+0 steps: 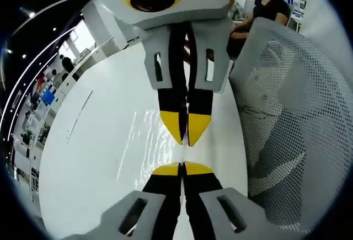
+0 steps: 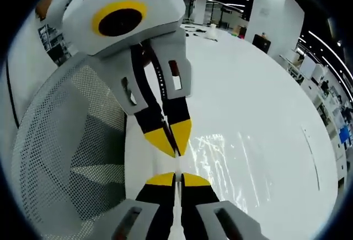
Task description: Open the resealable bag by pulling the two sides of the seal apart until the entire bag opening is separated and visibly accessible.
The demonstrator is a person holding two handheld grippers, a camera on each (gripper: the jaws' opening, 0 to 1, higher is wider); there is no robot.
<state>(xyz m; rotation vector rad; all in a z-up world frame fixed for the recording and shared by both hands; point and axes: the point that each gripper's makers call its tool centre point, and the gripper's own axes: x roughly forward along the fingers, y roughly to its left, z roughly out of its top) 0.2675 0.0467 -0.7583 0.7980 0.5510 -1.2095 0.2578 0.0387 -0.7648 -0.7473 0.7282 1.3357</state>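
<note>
While both pairs of yellow-tipped jaws stand pressed together, each pinches a thin edge of the clear resealable bag point(image 1: 151, 135), which lies between them on the white table point(image 1: 94, 157).

Left gripper view:
- Left gripper point(image 1: 182, 168): rises from the bottom centre; jaws narrowed to a hairline slit, with the thin film of the bag's edge caught at the tips.
- Right gripper point(image 1: 186, 132): enters from the top centre, tips pointing down, jaws likewise drawn tight; its tips stand just above the left gripper's tips, nearly touching.
- Bag: glossy, crinkled and transparent, spreading to the left of the tips at mid-frame; whether the seal is parted cannot be told.
- White mesh chair point(image 1: 298, 118): right half of the frame, just beside the table edge.
- Seated person point(image 1: 265, 8): upper right, behind the chair.
- Shelves and displays point(image 1: 33, 113): far left edge.

Right gripper view:
- Right gripper point(image 2: 177, 176): bottom centre, jaws pinched tight on the bag's edge.
- Left gripper point(image 2: 174, 140): comes from the upper left, tips angled down and clamped, close above the right gripper's tips.
- Bag point(image 2: 231, 163): shiny wrinkled film to the right of the tips, flat on the table point(image 2: 265, 91).
- Mesh chair point(image 2: 66, 152): left half of the frame.
- White partition point(image 2: 273, 14): upper right, beyond the table.
</note>
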